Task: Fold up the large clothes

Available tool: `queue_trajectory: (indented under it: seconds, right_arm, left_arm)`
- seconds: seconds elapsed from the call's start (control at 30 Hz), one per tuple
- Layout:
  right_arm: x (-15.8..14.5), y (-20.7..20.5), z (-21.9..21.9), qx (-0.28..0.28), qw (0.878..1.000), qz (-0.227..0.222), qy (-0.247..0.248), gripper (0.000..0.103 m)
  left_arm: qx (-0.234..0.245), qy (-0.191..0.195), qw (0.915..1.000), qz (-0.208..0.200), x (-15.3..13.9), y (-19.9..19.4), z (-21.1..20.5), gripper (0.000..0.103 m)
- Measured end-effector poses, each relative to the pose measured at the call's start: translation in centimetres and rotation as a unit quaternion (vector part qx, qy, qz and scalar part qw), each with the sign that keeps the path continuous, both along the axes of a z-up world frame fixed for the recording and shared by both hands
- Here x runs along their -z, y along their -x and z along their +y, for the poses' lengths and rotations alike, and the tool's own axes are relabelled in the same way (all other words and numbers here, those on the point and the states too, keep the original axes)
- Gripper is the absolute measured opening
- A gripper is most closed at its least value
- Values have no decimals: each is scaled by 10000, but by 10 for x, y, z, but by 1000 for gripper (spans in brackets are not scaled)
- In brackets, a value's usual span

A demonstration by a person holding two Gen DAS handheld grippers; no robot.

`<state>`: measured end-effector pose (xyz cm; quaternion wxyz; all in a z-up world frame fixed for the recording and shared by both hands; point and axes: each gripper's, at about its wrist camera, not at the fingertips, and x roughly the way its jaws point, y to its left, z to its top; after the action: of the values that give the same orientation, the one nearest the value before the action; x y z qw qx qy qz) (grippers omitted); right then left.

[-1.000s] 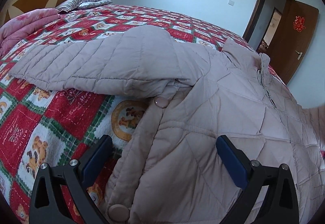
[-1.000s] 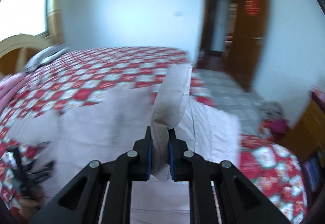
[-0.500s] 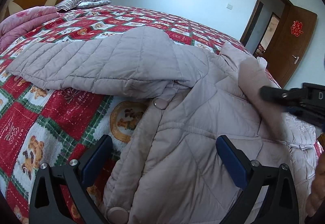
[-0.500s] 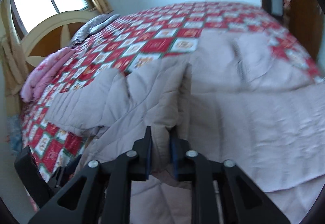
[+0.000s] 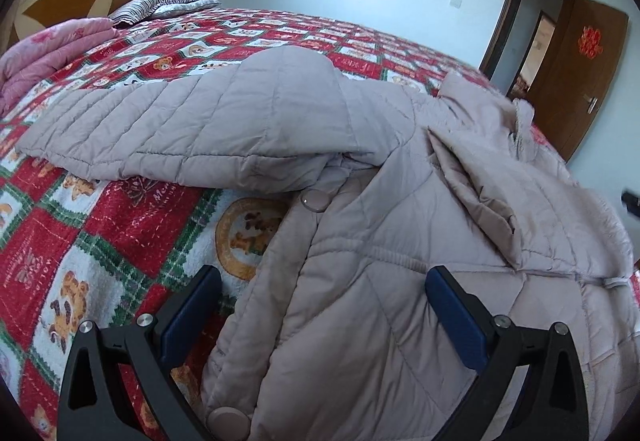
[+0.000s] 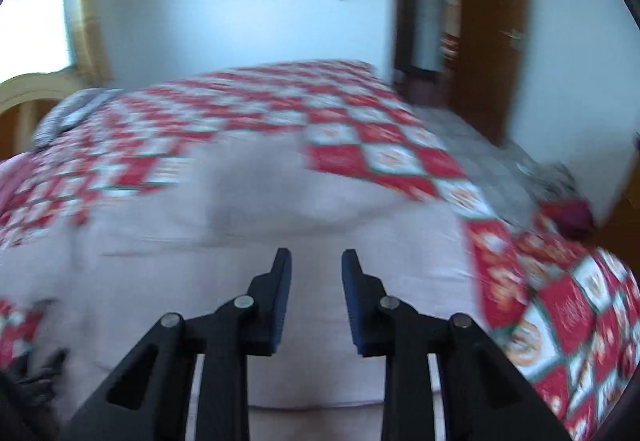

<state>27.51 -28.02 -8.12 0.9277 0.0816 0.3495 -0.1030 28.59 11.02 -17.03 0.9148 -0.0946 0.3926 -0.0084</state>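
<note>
The pale beige quilted padded jacket lay spread on the bed, over the red, white and green checked bedspread with bear motifs. One long quilted sleeve ran out to the left across the bedspread, its long axis roughly crosswise to the left gripper's line of sight. The other sleeve lay folded inward over the jacket's chest, on the right side of that view.

The left gripper hung low over the jacket's near front edge, beside the row of round snap buttons. Its jaws were spread wide and held nothing; the jacket body lay directly ahead of and between them.

The right gripper was above the jacket body; its view was heavily blurred. Its jaws stood apart with a clear gap and no fabric between them.

In judgement, one sleeve was folded and the outstretched left sleeve remained. The left gripper was the nearer to it, the cuff lying well off to its left and forward.

No containers were seen. A pink folded blanket and a striped pillow lay near the headboard, well apart from the jacket
</note>
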Motion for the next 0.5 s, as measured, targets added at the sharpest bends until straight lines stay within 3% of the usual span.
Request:
queue_trajectory:
  seconds: [0.03, 0.13, 0.23, 0.37, 0.5]
  right_arm:
    - [17, -1, -17, 320, 9993, 194, -78, 29]
    - [56, 2, -44, 595, 9953, 466, -599, 28]
    - [59, 7, -47, 572, 9950, 386, -724, 28]
    - [59, 10, -38, 632, 9963, 346, -463, 28]
    - [63, 12, -45, 640, 9959, 223, -598, 28]
  left_arm:
    - [-3, -79, 10000, 56, -1, -1, -2, 102]
    - [29, -67, 9999, 80, -12, 2, -2, 102]
    - [227, -91, 9996, -139, -38, 5, -15, 102]
    - [357, -467, 9969, -521, -69, -9, -52, 102]
    - [237, -941, 9946, -362, -52, -41, -89, 102]
